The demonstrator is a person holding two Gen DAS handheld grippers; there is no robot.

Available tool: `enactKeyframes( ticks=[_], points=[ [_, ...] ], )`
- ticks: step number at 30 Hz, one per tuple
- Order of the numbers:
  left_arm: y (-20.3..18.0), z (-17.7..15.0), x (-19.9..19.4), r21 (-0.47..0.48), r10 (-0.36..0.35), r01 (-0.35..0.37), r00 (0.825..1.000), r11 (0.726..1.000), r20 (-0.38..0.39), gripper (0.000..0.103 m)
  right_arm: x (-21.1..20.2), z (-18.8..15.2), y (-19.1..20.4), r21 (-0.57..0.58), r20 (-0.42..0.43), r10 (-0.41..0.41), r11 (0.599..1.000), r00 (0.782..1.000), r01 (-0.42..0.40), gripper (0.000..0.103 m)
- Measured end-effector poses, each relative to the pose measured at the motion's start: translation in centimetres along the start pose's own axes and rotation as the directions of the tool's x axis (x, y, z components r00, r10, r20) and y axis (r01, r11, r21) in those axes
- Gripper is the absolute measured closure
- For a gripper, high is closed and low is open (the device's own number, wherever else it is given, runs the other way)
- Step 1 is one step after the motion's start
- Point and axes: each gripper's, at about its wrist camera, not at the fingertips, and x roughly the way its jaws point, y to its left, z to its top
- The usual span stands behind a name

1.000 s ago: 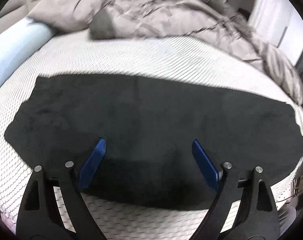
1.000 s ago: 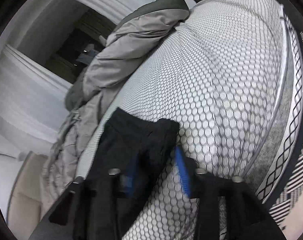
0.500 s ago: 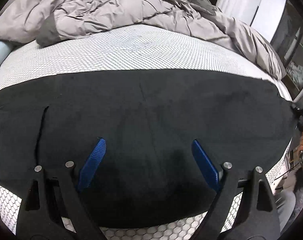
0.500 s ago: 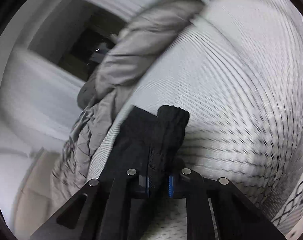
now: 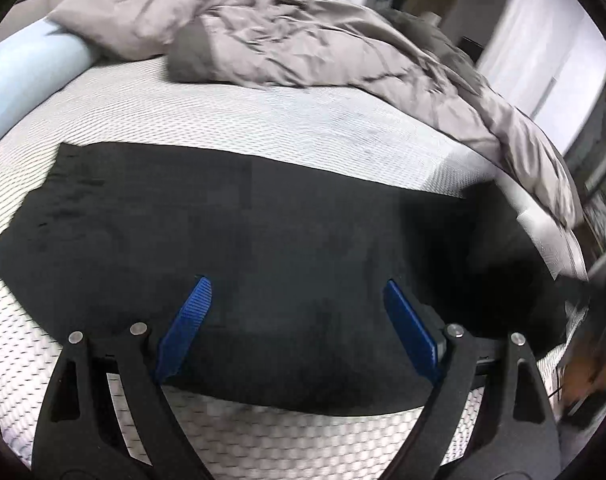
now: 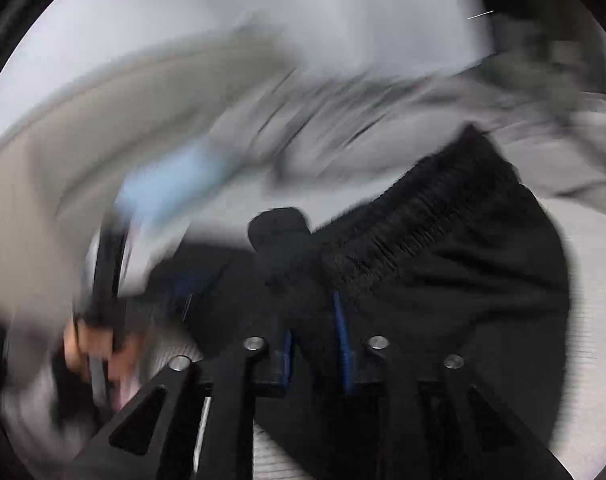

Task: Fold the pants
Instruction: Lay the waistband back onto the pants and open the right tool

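Observation:
Black pants [image 5: 243, 248] lie spread across the white mesh mattress [image 5: 303, 128] in the left wrist view. My left gripper [image 5: 295, 320] is open above the pants' near edge, its blue pads wide apart and empty. In the right wrist view my right gripper [image 6: 315, 320] is shut on a bunched fold of the pants [image 6: 443, 264] by the ribbed waistband [image 6: 403, 232] and holds it lifted off the mattress. At the right of the left wrist view the pants' end rises in a dark fold [image 5: 483, 264]. The right wrist view is blurred by motion.
A crumpled grey duvet [image 5: 303, 36] covers the far part of the bed. A light blue pillow [image 5: 19, 76] lies at the far left. The mattress edge [image 5: 551, 240] drops off at the right. The left hand and its gripper [image 6: 99, 320] show blurred at the left.
My right gripper closed on the waistband end, then lifted and swung it over the pants. The left gripper stayed open and shifted a little above the pants.

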Motion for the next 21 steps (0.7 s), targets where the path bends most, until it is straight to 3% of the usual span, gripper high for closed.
enactKeyframes(
  ticks=[1, 3, 4, 6, 8, 11, 13, 15, 18, 19, 21],
  points=[
    [0.6, 0.1, -0.2, -0.015, 0.001, -0.001, 1.000, 1.000, 0.000, 0.016, 2.9, -1.2, 1.3, -0.044, -0.099, 0.043, 0.998, 0.994, -0.048, 0.063],
    [1.5, 0.2, -0.3, -0.033, -0.002, 0.002, 1.000, 0.999, -0.004, 0.016, 6.7, -4.4, 3.2, -0.110, -0.281, 0.021, 0.992, 0.959, -0.054, 0.063],
    [1.6, 0.2, -0.4, -0.034, -0.008, 0.008, 1.000, 0.999, -0.004, 0.016, 6.9, -5.2, 3.7, -0.131, -0.306, 0.010, 0.990, 0.952, -0.053, 0.061],
    [1.1, 0.2, -0.4, -0.021, -0.032, 0.032, 0.999, 0.999, -0.009, 0.016, 5.2, -5.7, 4.4, -0.173, -0.269, -0.007, 0.984, 0.963, -0.041, 0.051],
    [-0.4, -0.1, -0.2, 0.001, -0.064, 0.064, 0.998, 0.998, -0.023, 0.016, 1.9, -6.3, 3.7, -0.140, -0.219, -0.007, 0.990, 0.976, -0.025, 0.040],
    [-4.3, -1.1, 1.1, 0.075, -0.120, 0.126, 0.990, 0.989, -0.077, 0.016, -2.5, -8.3, 1.2, -0.067, -0.142, -0.133, 0.990, 0.981, 0.124, 0.038],
    [-7.1, -2.3, 2.2, 0.176, -0.108, 0.131, 0.985, 0.976, -0.134, 0.016, -4.7, -10.4, -1.0, -0.001, -0.154, -0.252, 0.967, 0.955, 0.254, 0.038],
    [-8.9, -3.4, 3.4, 0.261, -0.049, 0.094, 0.983, 0.961, -0.174, 0.016, -6.7, -12.9, -4.1, 0.089, -0.219, -0.355, 0.920, 0.909, 0.381, 0.042],
    [-9.2, -3.7, 3.5, 0.276, -0.034, 0.082, 0.984, 0.958, -0.175, 0.016, -9.4, -15.1, -7.1, 0.212, -0.274, -0.385, 0.870, 0.882, 0.445, 0.043],
    [-9.2, -3.7, 3.3, 0.271, -0.042, 0.089, 0.984, 0.958, -0.172, 0.016, -10.0, -14.9, -7.0, 0.237, -0.252, -0.379, 0.868, 0.890, 0.437, 0.043],
    [-8.8, -3.4, 2.7, 0.241, -0.057, 0.093, 0.986, 0.966, -0.154, 0.016, -11.4, -14.4, -6.9, 0.290, -0.169, -0.333, 0.883, 0.928, 0.370, 0.043]
  ],
)
